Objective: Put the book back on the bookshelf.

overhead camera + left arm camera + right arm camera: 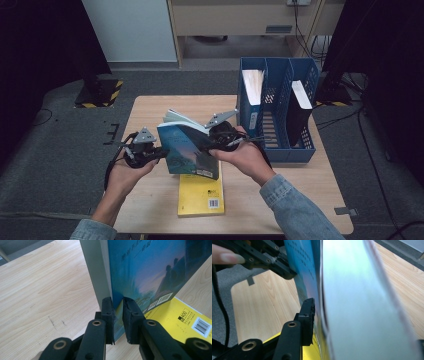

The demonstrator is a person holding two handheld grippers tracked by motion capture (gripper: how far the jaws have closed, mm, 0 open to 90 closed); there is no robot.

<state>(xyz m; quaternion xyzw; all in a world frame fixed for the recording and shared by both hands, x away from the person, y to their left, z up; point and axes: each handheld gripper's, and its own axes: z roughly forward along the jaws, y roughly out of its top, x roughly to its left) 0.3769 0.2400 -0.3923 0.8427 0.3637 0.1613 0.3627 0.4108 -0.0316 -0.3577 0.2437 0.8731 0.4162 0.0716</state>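
While the left gripper [161, 151] pinched the blue book [187, 150] mid-frame, the right gripper [212, 142] straddled it loosely; filing in the rack [280, 150] likely followed.

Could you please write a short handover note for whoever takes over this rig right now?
Left gripper: shut on the blue book's cover edge.
Right gripper: at the book's far side; one jaw lies by the cover, a firm grip cannot be confirmed.
The blue book is held above the table, over a yellow book.
The blue file rack already holds two items.
Left, probably: put the blue book in the rack, then the yellow one.
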